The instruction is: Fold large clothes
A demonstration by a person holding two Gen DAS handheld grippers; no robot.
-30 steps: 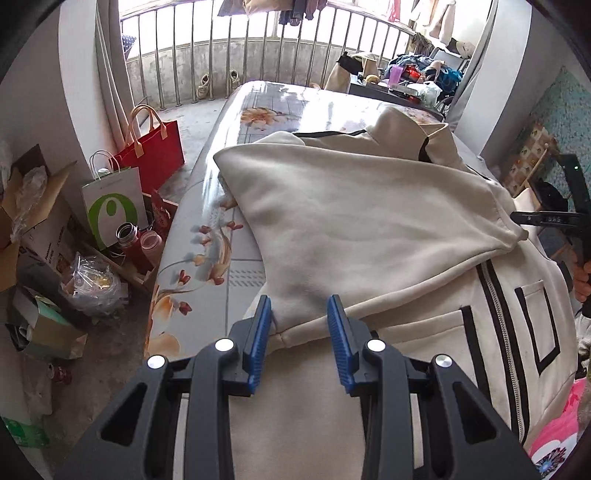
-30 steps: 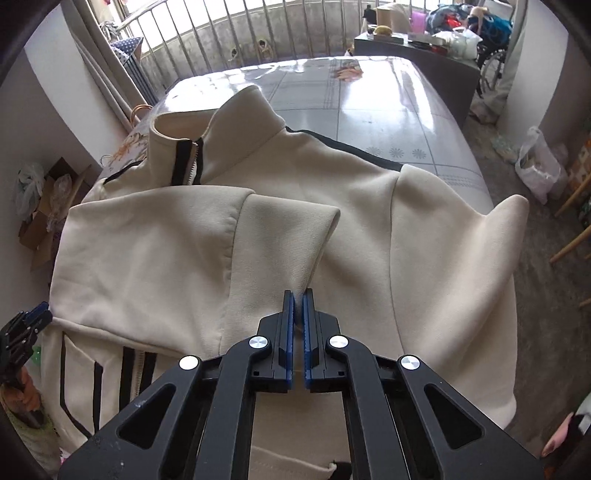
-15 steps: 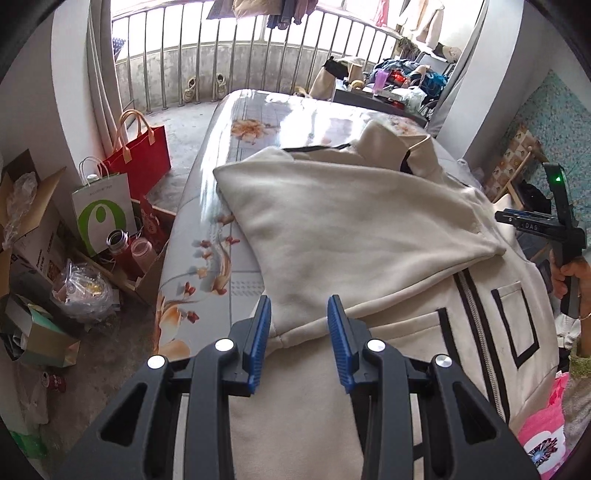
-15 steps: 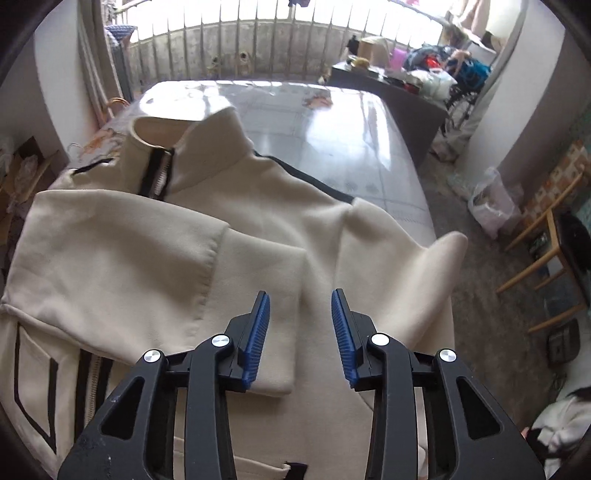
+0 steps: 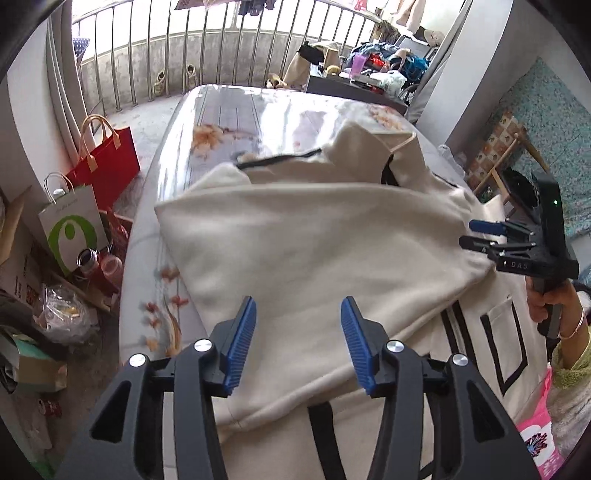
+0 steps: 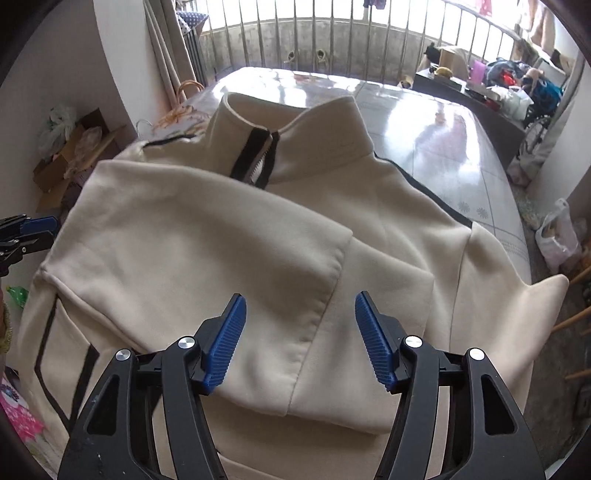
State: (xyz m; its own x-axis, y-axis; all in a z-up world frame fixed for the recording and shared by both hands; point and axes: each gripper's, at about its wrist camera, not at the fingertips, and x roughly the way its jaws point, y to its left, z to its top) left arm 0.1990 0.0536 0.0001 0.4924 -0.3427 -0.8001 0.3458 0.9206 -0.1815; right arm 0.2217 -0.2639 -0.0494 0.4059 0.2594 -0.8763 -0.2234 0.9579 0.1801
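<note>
A cream zip jacket (image 5: 314,243) with black stripes lies front up on the glossy floral table (image 5: 229,122). One sleeve (image 6: 229,258) is folded across its chest, and the cuff (image 6: 362,332) rests flat near my right gripper (image 6: 299,332). That gripper hovers over the cuff; its jaws are opening and the pads press on nothing. My left gripper (image 5: 299,332) hangs over the folded sleeve's near edge, jaws also opening, with cloth below them but not pinched. The right gripper (image 5: 491,236) shows at the jacket's right side, held by a hand (image 5: 546,302). The collar (image 6: 295,140) stands at the far end.
A red bag (image 5: 107,162), a white bag with a green mark (image 5: 72,225), bottles and boxes stand on the floor left of the table. A railing (image 6: 332,33) and a cluttered dark table (image 6: 480,92) lie beyond. A plastic bag (image 6: 557,236) and wooden chair legs are on the right.
My right gripper, shut on the sleeve cuff a second ago, has let go, opened wide and drawn back. My left gripper's jaws have spread wider and it has lifted off the sleeve edge.
</note>
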